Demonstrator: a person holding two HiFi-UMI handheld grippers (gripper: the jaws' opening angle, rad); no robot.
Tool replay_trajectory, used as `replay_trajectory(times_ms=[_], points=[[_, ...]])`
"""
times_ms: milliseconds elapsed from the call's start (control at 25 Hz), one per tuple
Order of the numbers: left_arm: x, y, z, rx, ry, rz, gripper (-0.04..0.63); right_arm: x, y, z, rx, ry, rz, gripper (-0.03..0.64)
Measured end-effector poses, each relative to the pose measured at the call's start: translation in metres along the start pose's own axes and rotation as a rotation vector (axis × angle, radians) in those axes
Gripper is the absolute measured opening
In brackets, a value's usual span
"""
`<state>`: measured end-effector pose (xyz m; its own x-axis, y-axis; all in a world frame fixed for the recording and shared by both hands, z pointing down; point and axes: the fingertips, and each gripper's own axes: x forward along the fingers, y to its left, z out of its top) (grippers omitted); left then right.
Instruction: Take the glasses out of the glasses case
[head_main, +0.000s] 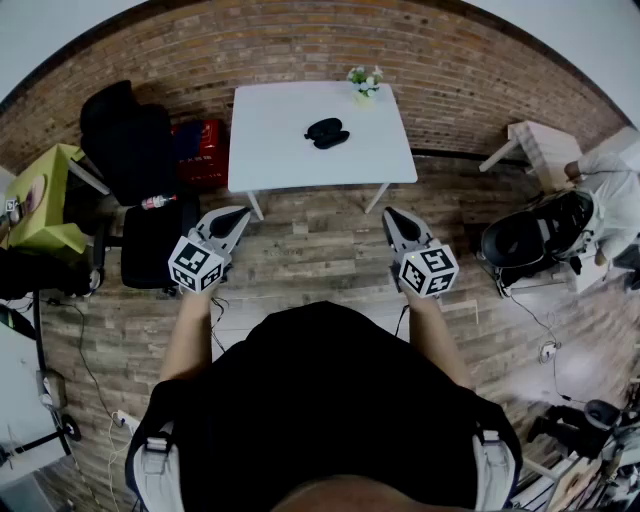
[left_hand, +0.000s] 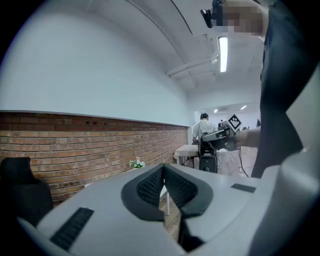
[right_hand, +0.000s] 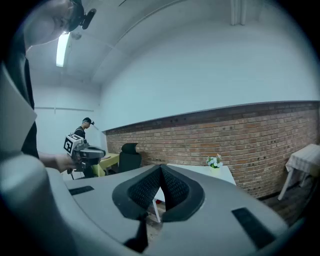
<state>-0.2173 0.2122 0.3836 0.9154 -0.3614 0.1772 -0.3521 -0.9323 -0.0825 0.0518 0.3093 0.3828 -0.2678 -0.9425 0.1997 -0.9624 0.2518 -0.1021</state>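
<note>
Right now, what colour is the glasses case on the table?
Glasses case: black, against the white table. Best in head view.

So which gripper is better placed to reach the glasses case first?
Right, marginally. Both the left gripper and right gripper are shut, empty and short of the table; the glasses case lies slightly nearer the right one.

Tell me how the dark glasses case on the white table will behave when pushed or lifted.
The glasses case looks small beside the white table, so it is probably light. Its rounded dark outline suggests a smooth shell that may slide when pushed. It lies low and flat, so tipping seems unlikely.
</note>
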Motion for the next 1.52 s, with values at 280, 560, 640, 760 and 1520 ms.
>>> replay_trajectory(times_ms=[280, 560, 640, 760, 1520], points=[[-0.021, 0.023, -0.009, -0.007, -0.003, -0.018, 0.011, 0.019, 0.019, -0.003, -0.009, 0.05, -0.012, 0.014], [-0.027, 0.035, -0.003, -0.104, -0.04, -0.093, 0.011, 0.028, 0.03, 0.007, -0.01, 0.025, -0.062, 0.014], [-0.027, 0.036, 0.001, -0.093, -0.036, -0.114, 0.011, 0.03, 0.034, 0.008, -0.013, 0.026, -0.075, 0.015], [-0.03, 0.036, 0.007, -0.077, -0.034, -0.136, 0.011, 0.032, 0.041, 0.011, -0.015, 0.02, -0.086, 0.014], [0.014, 0.052, 0.009, -0.069, 0.023, -0.155, 0.011, 0.05, -0.005, 0.002, 0.051, 0.03, -0.103, 0.015]])
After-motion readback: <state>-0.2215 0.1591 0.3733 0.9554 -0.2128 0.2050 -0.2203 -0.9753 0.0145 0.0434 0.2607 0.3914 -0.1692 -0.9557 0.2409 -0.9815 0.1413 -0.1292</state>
